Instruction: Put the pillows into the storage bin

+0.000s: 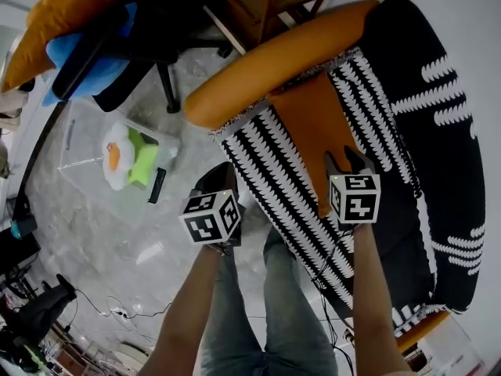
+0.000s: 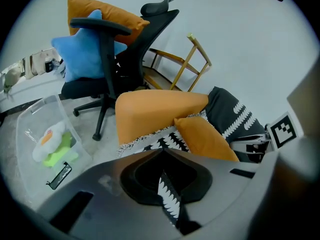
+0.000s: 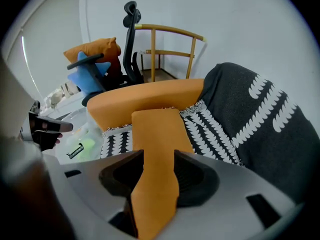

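Observation:
A big pillow (image 1: 305, 124) with an orange top and black-and-white zigzag fabric hangs between my two grippers in the head view. My left gripper (image 1: 216, 182) is shut on its patterned edge (image 2: 167, 196). My right gripper (image 1: 350, 163) is shut on its orange strip (image 3: 155, 149). A dark cushion (image 1: 438, 131) with white marks lies behind it on the right. The clear storage bin (image 1: 78, 163) stands on the floor to the left, holding a white and green plush toy (image 1: 125, 157). An orange pillow (image 1: 63, 14) and a blue star pillow (image 2: 82, 56) rest on the office chair.
A black office chair (image 2: 107, 69) stands beyond the bin. A wooden frame (image 2: 185, 64) leans by the white wall. The floor is grey marble, with cables and clutter (image 1: 47, 312) at the lower left. The person's legs (image 1: 266, 319) are below the grippers.

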A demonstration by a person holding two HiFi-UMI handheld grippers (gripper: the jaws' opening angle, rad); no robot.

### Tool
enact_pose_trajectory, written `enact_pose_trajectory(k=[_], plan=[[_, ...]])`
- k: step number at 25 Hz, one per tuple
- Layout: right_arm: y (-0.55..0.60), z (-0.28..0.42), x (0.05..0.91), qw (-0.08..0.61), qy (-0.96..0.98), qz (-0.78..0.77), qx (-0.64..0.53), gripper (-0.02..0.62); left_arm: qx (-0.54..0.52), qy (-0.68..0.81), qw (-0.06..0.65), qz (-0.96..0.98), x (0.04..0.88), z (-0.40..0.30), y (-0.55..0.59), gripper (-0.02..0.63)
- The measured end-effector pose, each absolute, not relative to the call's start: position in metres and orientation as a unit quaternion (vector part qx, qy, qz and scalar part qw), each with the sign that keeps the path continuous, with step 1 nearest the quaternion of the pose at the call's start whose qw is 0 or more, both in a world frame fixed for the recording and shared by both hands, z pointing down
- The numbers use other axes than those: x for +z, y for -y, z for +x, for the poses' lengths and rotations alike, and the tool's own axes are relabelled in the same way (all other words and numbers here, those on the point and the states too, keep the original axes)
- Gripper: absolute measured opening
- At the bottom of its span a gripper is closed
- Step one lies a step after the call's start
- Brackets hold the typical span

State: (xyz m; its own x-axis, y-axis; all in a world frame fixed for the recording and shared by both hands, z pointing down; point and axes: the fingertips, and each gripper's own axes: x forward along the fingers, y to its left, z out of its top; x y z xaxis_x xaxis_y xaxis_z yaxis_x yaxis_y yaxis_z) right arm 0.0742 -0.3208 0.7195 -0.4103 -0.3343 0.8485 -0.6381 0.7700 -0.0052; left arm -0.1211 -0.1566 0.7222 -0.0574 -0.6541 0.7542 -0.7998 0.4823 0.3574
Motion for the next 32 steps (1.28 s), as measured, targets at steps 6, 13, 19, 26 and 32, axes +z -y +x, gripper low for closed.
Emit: enact_pose_trajectory(k=[6,13,19,26,32], plan=[[0.331,0.079,0.739,0.493,0.809,0.275,0.165,0.188,0.080,0.725,0.476,0.492,0.736,-0.108,0.157,0.002],[0.329,0.077,0.748,0.514,0.799,0.256,0.178,0.167,0.077,0.726,0.482,0.484,0.738,-0.103,0.156,0.002],[0.330,0.078,0.752,0.513,0.799,0.242,0.201,0.092,0.075,0.729,0.481,0.481,0.736,-0.105,0.158,0.002],[0.331,0.079,0.749,0.511,0.795,0.246,0.214,0.017,0.085,0.728,0.476,0.486,0.731,-0.107,0.151,0.002],[0.322,0.080,0.737,0.506,0.802,0.248,0.196,0.007,0.075,0.734,0.471,0.483,0.717,-0.112,0.145,0.002]])
